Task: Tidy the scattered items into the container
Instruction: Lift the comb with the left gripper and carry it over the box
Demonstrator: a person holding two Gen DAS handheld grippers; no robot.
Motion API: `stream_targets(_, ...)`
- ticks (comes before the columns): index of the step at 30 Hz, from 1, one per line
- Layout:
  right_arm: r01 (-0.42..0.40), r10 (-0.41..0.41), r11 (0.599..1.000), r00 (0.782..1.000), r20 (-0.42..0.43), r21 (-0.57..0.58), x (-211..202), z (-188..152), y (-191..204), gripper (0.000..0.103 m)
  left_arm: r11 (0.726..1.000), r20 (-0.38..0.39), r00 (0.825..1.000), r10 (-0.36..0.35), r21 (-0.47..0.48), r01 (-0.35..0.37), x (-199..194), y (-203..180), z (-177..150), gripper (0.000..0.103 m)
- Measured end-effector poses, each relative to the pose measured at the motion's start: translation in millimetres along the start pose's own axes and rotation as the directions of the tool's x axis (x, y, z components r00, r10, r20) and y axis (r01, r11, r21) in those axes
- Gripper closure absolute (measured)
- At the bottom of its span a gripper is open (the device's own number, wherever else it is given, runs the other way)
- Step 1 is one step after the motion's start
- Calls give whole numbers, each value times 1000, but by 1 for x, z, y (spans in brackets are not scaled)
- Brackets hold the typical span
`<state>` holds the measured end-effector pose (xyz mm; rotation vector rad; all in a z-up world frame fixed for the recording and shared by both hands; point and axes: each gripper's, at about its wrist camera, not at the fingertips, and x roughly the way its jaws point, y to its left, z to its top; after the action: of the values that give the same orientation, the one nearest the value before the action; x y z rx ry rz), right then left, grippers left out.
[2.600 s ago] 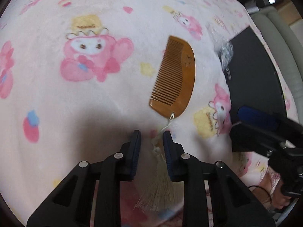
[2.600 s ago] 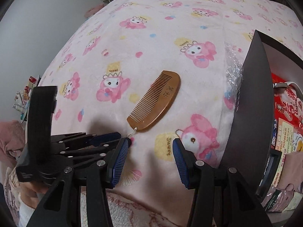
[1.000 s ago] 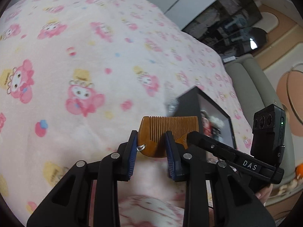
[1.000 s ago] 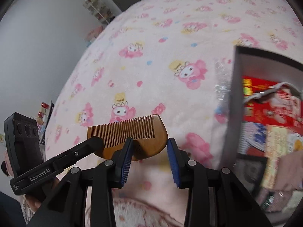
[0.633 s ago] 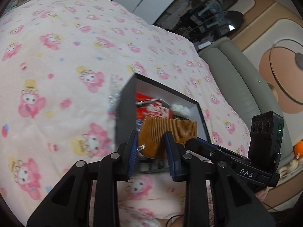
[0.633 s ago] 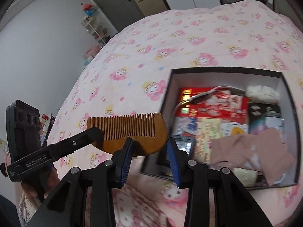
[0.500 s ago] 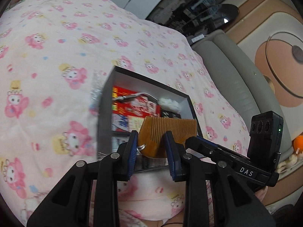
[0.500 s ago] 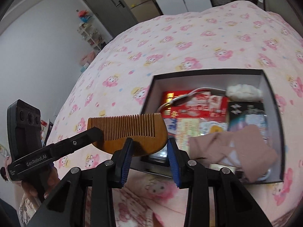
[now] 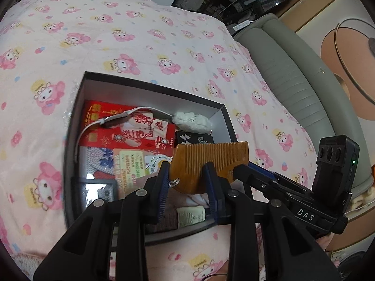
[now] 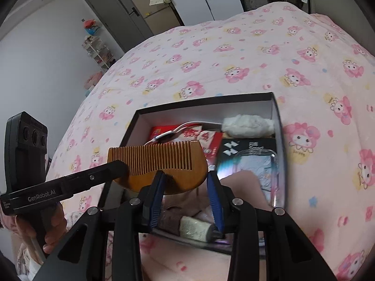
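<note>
A brown wooden comb [image 9: 206, 161] is held flat between both grippers above the open black box [image 9: 150, 86]. My left gripper [image 9: 187, 175] is shut on the comb's end with the metal ring. My right gripper [image 10: 185, 182] is shut on the comb's [image 10: 161, 164] other end. In the right wrist view the left gripper's fingers [image 10: 117, 166] come in from the left onto the comb. The box [image 10: 206, 101] lies on the pink bedspread and holds several items.
The box holds red packets [image 9: 131, 128], a white cable [image 9: 117, 117], a white fluffy item [image 9: 192, 120], a black packet [image 10: 248, 147], beige cloth and a small tube [image 10: 196, 228]. A grey sofa [image 9: 293, 82] stands right of the bed. A door and shelves stand beyond the bed [image 10: 131, 16].
Both grippers lifted the comb off the bedspread and carried it over the open box. In the last half second the box came closer beneath the comb.
</note>
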<state>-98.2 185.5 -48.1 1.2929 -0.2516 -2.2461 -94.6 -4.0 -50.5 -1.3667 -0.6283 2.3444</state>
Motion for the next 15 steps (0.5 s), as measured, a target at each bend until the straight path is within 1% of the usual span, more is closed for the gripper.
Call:
stream_targets(3, -3, 3, 999, 1000, 21, 33, -3, 0, -16, 70, 1000, -11, 1000, 1, 24, -1, 12, -11, 3, 74)
stream_targets(7, -9, 5, 997, 999, 46, 80, -5, 0, -36, 70, 999, -46, 999, 13, 36, -11, 34, -19, 3, 72)
stream_targets(10, 11, -14, 995, 1000, 23, 98, 6, -2, -45, 70, 999, -73, 996, 41, 28, -40, 49, -17, 1, 72)
stream_targets(12, 13, -12, 994, 1000, -7, 109, 16, -6, -48, 70, 998, -85, 994, 62, 31, -60, 54, -14, -3, 71)
stream_targets(15, 20, -15, 994, 999, -39, 105, 27, -8, -49, 70, 998, -112, 992, 63, 6, -63, 61, -3, -7, 71)
